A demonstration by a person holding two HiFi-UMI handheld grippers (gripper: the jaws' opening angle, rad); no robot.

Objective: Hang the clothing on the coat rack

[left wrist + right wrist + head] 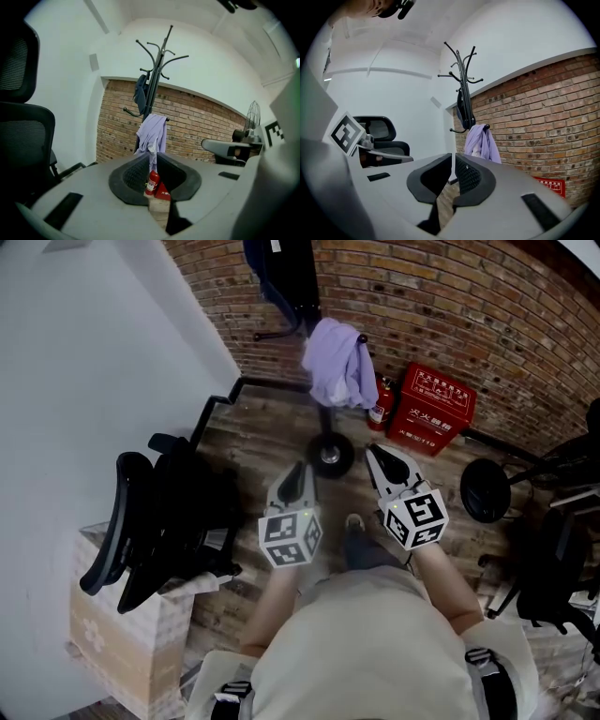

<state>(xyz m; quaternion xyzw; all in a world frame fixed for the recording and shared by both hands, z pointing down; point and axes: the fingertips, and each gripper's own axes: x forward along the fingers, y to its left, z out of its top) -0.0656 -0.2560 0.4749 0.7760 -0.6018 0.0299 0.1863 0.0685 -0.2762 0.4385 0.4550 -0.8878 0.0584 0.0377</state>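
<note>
Left gripper [298,470] and right gripper [380,457], both closed and empty, hover well short of the lilac clothing [337,367], which is draped over a low hook of the coat rack [330,454]. The hanging appears done, so the next move is likely only to back away.

garment [339,367] soft lilac cloth, rack [161,56] matt blk metal, wall [487,324] rough brick, floor [272,437] worn wood.

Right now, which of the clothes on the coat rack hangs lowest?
The light purple garment. It hangs from a low hook, while the dark blue garment sits higher up the coat rack.
</note>
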